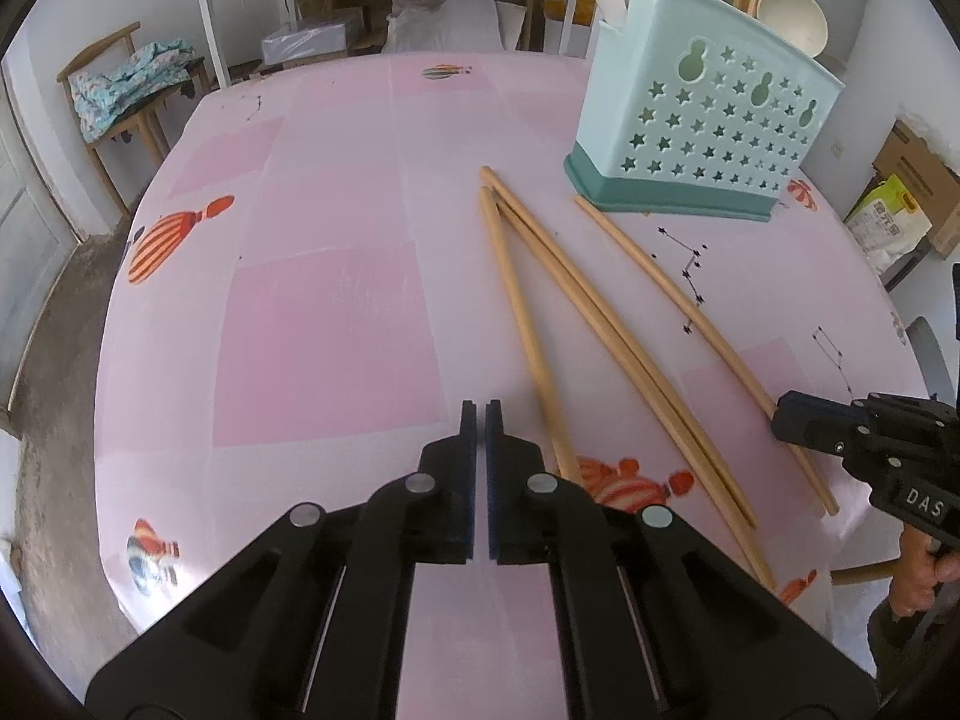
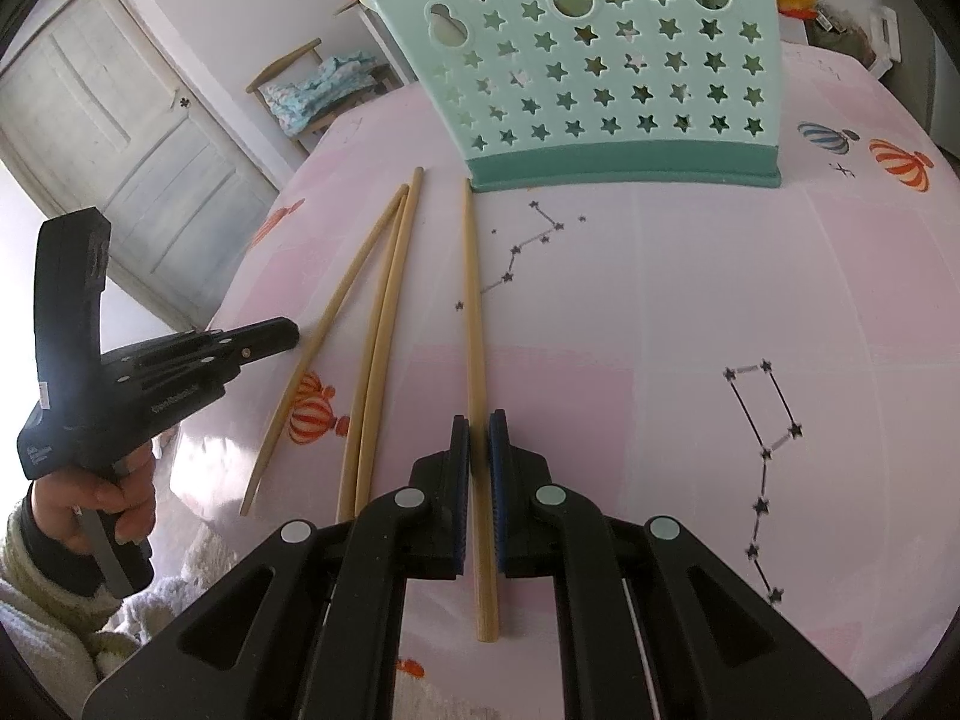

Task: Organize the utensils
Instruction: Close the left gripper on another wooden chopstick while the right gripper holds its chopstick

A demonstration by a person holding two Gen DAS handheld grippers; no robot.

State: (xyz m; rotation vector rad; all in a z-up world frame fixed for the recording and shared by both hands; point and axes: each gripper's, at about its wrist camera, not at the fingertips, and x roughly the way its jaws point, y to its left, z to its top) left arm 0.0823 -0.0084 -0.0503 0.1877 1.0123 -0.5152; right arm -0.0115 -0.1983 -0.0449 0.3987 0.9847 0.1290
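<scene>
Several wooden chopsticks lie on the pink tablecloth (image 1: 324,324). My left gripper (image 1: 481,405) is shut with nothing between its pads, just left of the nearest chopstick (image 1: 522,324). Right of it lies a touching pair (image 1: 600,324). The rightmost chopstick (image 2: 473,300) runs between the pads of my right gripper (image 2: 478,426), which is shut on it near its thick end. That gripper (image 1: 783,420) also shows at the right edge of the left wrist view. A mint star-holed utensil holder (image 2: 600,60) stands upright beyond the chopsticks' far tips, holding a cream spoon (image 1: 792,21).
A hand (image 2: 90,498) in a pale sleeve holds the left gripper (image 2: 291,333) at the table's near-left edge. Off the table are a chair with folded cloth (image 1: 129,84), a white door (image 2: 120,138) and cardboard boxes (image 1: 918,180).
</scene>
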